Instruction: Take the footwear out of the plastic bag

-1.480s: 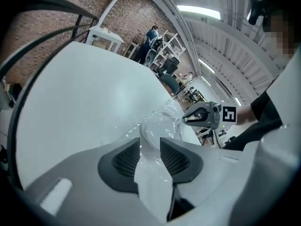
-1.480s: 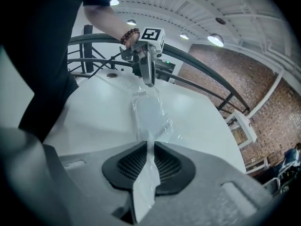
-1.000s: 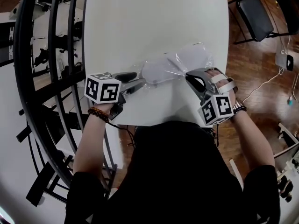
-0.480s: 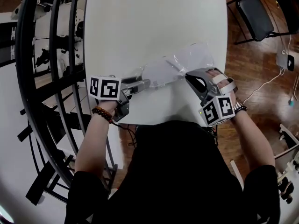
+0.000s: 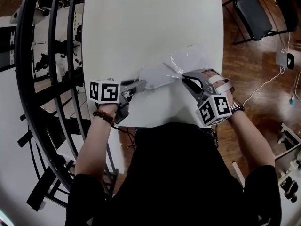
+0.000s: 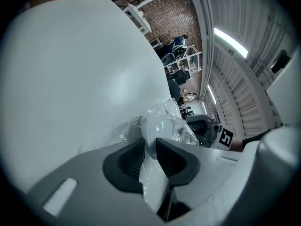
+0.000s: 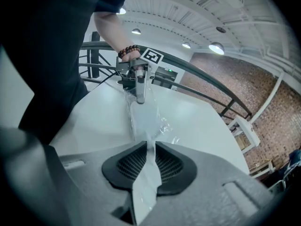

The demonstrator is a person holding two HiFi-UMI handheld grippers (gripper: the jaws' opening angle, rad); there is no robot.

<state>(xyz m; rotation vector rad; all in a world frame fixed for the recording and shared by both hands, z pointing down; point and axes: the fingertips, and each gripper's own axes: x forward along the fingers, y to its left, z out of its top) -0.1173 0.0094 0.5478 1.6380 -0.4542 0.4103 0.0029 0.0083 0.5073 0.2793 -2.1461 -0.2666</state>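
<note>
A clear plastic bag holding white footwear lies lengthwise across mid-frame. The left gripper, jaws just closing, clamps its left end. The right gripper, jaws just eased, pinches its lower-right edge.

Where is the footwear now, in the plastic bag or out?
Inside. Crinkled clear film of the plastic bag covers the white footwear in the left gripper view.

A clear, crinkled plastic bag lies stretched out along the near edge of the white bench, pale white footwear inside it.
</note>
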